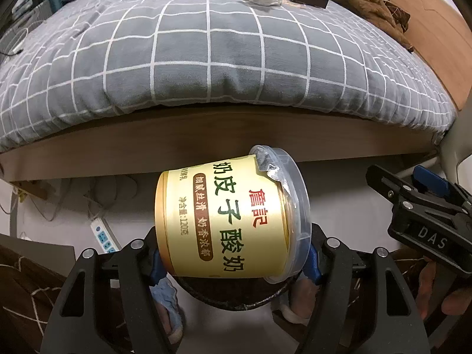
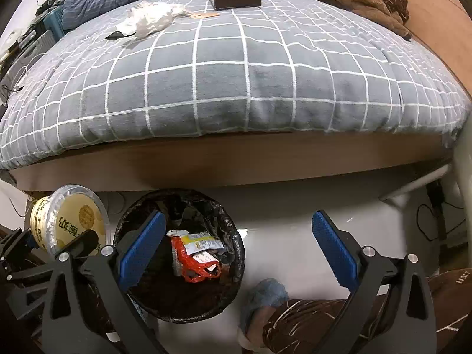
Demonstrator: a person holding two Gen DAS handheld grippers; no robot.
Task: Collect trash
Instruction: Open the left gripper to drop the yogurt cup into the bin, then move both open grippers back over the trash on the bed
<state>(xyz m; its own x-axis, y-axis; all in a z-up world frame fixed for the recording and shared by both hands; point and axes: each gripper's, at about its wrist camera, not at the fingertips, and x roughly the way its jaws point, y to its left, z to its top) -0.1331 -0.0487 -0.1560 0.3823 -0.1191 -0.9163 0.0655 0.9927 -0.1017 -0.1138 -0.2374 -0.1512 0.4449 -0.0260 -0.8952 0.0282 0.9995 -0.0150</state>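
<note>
The left gripper [image 1: 233, 265] clamps the pale-yellow cylindrical plastic yogurt cup [image 1: 230, 218] across its ends, 1 blue pad on the base and 1 on the lidded rim. The cup lies on its side, long axis running jaw to jaw, torn foil lid [image 1: 270, 166] at the right. The round black-lined trash bin [image 2: 239, 253] sits on the floor below; in the right wrist view the cup [image 2: 69, 215] hangs just left of the bin rim, so the release point appears to lie to the right. The right gripper [image 2: 239, 250] stands fully open and empty over the bin, which holds a red-and-yellow crinkled wrapper [image 2: 194, 253]. The cup wall is smooth and glossy; the bin liner is wrinkled film.
</note>
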